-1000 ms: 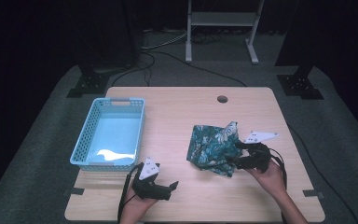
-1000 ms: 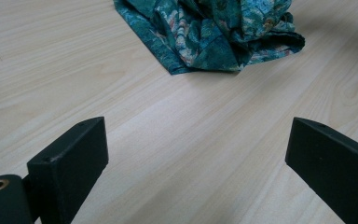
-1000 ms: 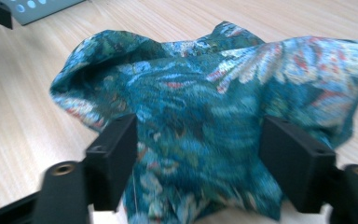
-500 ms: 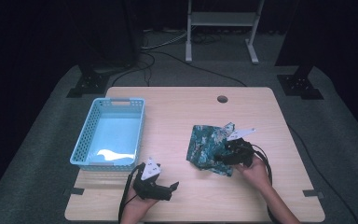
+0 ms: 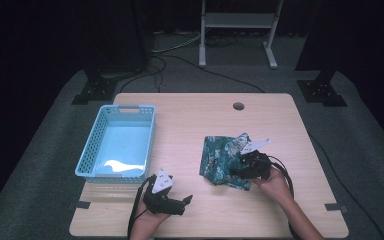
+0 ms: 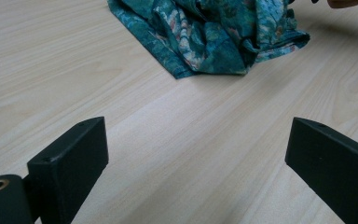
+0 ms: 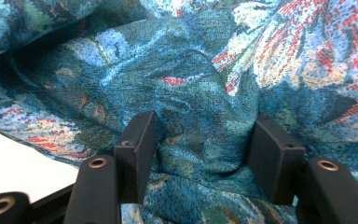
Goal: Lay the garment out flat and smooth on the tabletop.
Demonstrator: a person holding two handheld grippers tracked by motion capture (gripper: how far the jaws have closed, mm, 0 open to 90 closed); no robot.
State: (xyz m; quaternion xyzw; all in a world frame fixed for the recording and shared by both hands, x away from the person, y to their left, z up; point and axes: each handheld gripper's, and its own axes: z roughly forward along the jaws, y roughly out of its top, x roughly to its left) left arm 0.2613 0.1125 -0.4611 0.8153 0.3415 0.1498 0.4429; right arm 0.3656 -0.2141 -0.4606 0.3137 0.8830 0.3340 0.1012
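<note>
High view: crumpled teal floral cloth (image 5: 223, 160) lies on the table (image 5: 200, 120), right of centre, well apart from the blue basket (image 5: 115, 145) at left. Right gripper (image 5: 236, 170) sits at the cloth's near-right edge, jaws into the fabric. Left gripper (image 5: 186, 201) rests near the front edge, off the cloth.

Left gripper view: jaws spread wide, nothing btwn them, bare tabletop below. Cloth (image 6: 209, 32) lies ahead, rumpled, w/ loose folded edges.

Right gripper view: right gripper (image 7: 200, 144) has a raised fold of cloth (image 7: 186, 84) btwn its jaws. Jaws have just been closing; fabric bulges btwn the pads and looks lightly pinched.

Handling, judged: cloth is light, soft, limp, non-fragile. It will drape and sag when lifted, and a thin fold may slip. Take hold on a thick bunched ridge, several layers deep, not a single edge. Expect the rest to trail across the table.
</note>
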